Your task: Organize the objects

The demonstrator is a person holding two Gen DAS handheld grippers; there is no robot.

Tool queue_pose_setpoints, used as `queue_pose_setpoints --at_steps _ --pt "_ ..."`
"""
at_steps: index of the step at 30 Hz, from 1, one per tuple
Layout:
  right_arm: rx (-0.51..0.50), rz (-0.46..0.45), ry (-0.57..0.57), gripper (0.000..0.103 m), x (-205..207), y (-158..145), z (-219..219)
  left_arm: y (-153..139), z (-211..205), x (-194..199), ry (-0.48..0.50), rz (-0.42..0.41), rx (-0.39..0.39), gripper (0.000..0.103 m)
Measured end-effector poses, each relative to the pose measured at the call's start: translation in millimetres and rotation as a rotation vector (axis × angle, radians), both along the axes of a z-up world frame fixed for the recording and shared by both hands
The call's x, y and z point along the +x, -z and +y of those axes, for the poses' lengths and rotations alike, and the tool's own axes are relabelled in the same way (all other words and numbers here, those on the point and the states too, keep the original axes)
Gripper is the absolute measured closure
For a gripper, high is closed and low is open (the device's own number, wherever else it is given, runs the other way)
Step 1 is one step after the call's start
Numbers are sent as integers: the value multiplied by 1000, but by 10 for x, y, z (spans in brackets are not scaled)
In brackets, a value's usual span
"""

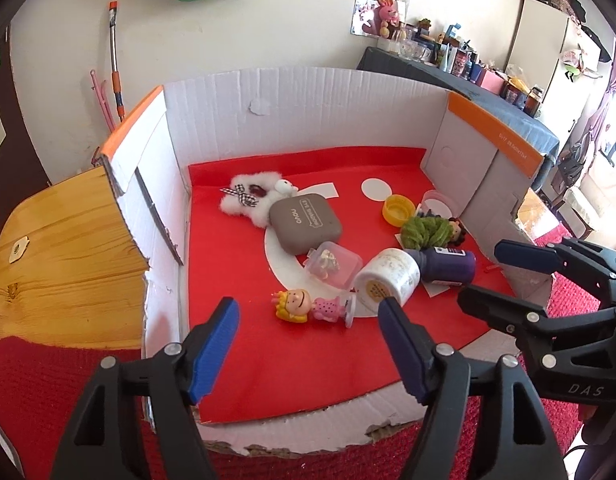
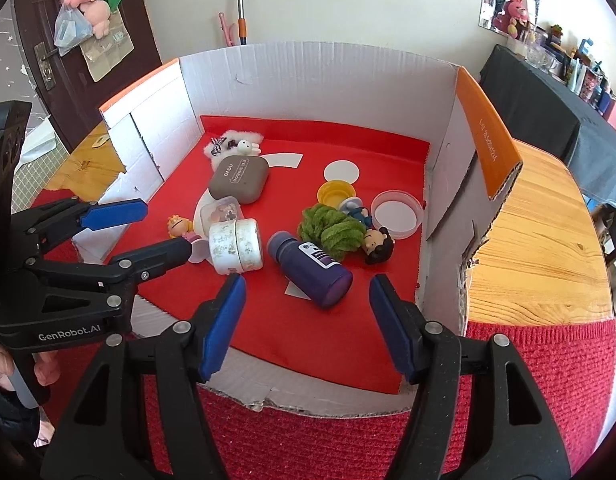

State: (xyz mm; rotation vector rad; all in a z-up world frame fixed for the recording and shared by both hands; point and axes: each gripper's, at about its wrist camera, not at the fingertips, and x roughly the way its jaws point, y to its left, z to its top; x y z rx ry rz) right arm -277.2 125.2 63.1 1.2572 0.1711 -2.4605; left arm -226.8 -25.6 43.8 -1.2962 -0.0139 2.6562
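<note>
Left wrist view: left gripper (image 1: 308,344) at bottom centre, jaws apart, nothing between the pads, hanging over bare red mat (image 1: 291,364). Right gripper (image 1: 508,276) at right edge, jaws apart, empty.

Cardboard box (image 1: 291,104) with white walls and orange edges, filling mid-frame, front side cut low. Inside, left of centre: fluffy white toy (image 1: 251,196) with checked bow, touching grey case (image 1: 305,222). Just below the case: small clear box (image 1: 334,266). Lower centre: blonde doll (image 1: 297,306) lying on its side, just above the left gripper's tips. Right of it: white jar (image 1: 388,278) on its side, touching purple bottle (image 1: 448,266), also lying down. Above those: green yarn ball (image 1: 426,232), dark-haired doll (image 1: 456,234) beside it, yellow cap (image 1: 398,208), clear round lid (image 1: 438,204) near right wall.

Right wrist view: right gripper (image 2: 303,328) at bottom centre, jaws wide, empty, purple bottle (image 2: 312,268) just above the tips, not touched. Left gripper (image 2: 163,228) at left edge, jaws open, lower finger tip close to white jar (image 2: 237,246), contact unclear. Hand (image 2: 43,368) on the left gripper's handle, lower left corner. Wooden table (image 2: 540,240) at right, red knit cloth (image 2: 508,400) below the box.
</note>
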Motion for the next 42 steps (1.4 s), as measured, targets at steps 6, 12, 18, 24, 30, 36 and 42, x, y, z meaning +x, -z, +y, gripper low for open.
queue_pose_setpoints --at_steps 6,12,18,24,30,36,42 --pt "-15 13 7 31 99 -50 21 -36 -33 104 -19 20 0 20" --pt "-26 31 32 31 193 -107 60 -64 -69 197 -34 36 1 15" --pt "-26 60 73 26 269 -152 109 -91 -75 285 -44 56 -4 10" --pt "-31 75 103 21 338 -162 148 -85 -105 355 -56 59 0 10" --pt "-38 94 114 20 418 -176 145 -82 -123 417 -72 63 2 8" --pt "-43 106 130 17 486 -166 163 -83 -107 501 -90 93 -28 1" --pt "-50 105 136 16 535 -127 181 -80 -109 555 -94 105 -25 0"
